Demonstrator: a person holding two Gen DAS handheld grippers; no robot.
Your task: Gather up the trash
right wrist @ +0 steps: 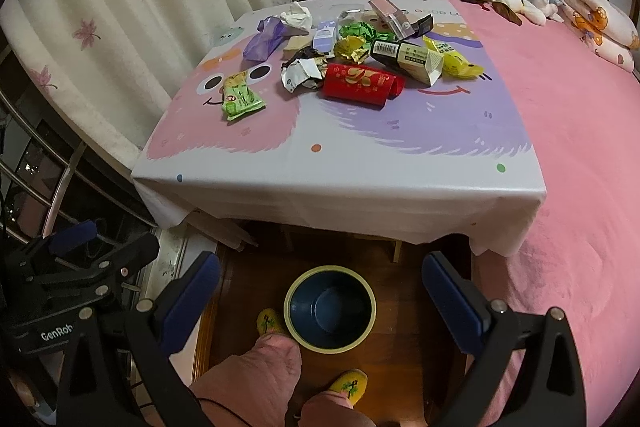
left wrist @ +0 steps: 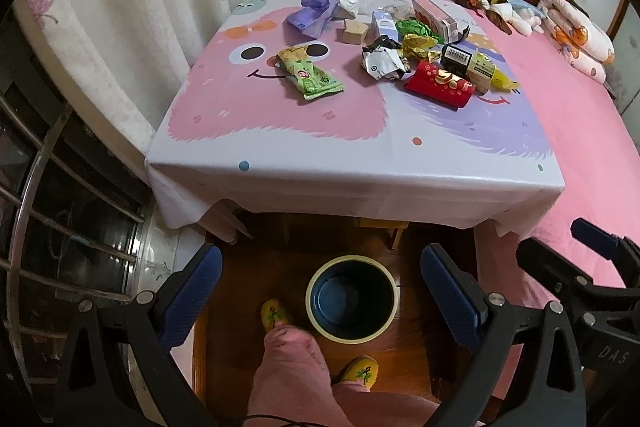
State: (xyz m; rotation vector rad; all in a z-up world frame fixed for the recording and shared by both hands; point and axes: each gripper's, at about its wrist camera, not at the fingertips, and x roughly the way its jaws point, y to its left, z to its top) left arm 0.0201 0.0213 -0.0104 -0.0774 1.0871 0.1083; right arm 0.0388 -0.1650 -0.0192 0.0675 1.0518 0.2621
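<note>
Trash lies on a table with a cartoon cloth (left wrist: 320, 155) (right wrist: 340, 179): a green snack wrapper (left wrist: 310, 73) (right wrist: 240, 99), a red packet (left wrist: 438, 87) (right wrist: 360, 85), a crumpled silver wrapper (left wrist: 382, 61) (right wrist: 300, 71), a dark box (left wrist: 466, 61) (right wrist: 404, 57), a purple bag (left wrist: 312, 13) (right wrist: 266, 39). A dark blue bin with a yellow rim (left wrist: 352, 297) (right wrist: 330, 309) stands empty on the floor before the table. My left gripper (left wrist: 320, 299) and right gripper (right wrist: 320, 303) are both open and empty, held above the bin, short of the table.
A pink bed (left wrist: 580, 131) (right wrist: 580, 107) with pillows and plush toys lies right of the table. A curtain (left wrist: 120, 7) and metal railing (left wrist: 60, 227) are on the left. The person's legs and yellow slippers (left wrist: 360, 373) stand by the bin.
</note>
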